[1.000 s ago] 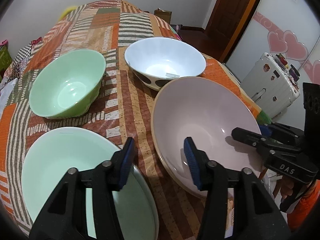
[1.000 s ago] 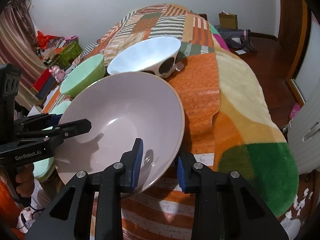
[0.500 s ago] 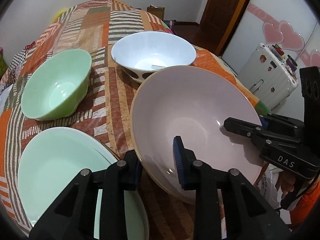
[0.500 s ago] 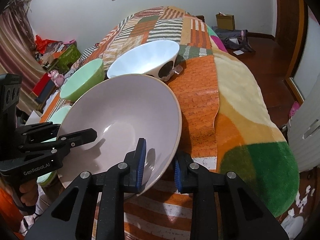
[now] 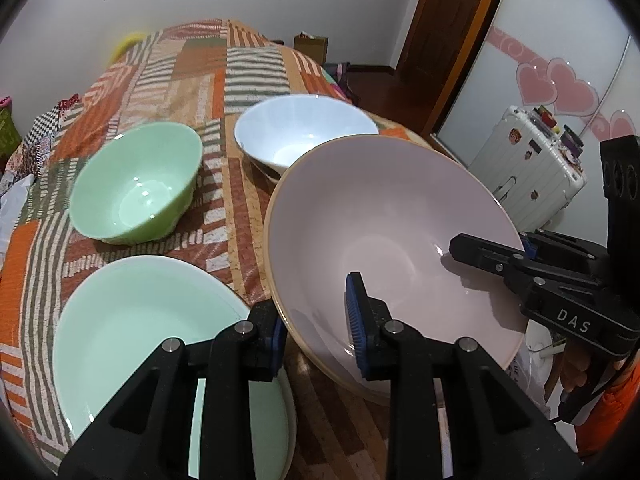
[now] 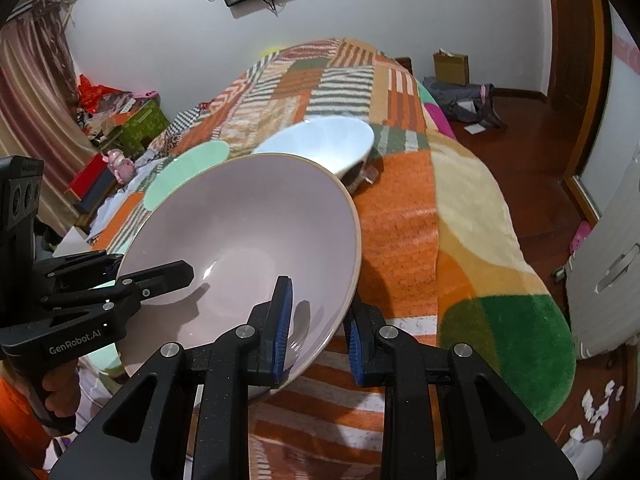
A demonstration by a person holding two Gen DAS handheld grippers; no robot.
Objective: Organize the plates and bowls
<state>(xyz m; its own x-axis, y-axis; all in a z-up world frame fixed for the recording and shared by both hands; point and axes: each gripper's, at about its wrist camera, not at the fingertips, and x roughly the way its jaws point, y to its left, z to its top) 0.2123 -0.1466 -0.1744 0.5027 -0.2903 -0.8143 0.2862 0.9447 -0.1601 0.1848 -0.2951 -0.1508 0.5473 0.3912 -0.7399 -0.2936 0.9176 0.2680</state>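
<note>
A large pale pink bowl (image 5: 384,216) is held tilted above the patchwork bedspread by both grippers. My left gripper (image 5: 316,332) is shut on its near left rim. My right gripper (image 6: 318,328) is shut on its right rim and shows as a black clamp in the left wrist view (image 5: 520,268). The pink bowl fills the centre of the right wrist view (image 6: 240,232). A mint green plate (image 5: 132,332) lies just left of it. A green bowl (image 5: 136,184) and a white bowl (image 5: 296,132) sit behind.
The patchwork bedspread (image 5: 224,80) covers the bed. Its right edge drops to a wooden floor (image 6: 532,160). A white suitcase (image 5: 528,164) stands to the right, with a wooden door (image 5: 448,32) beyond. Boxes and clutter (image 6: 116,120) lie by the far left wall.
My left gripper closed from open onto the pink bowl's rim. Both grippers have lifted the bowl and tilted it up off the bedspread.
</note>
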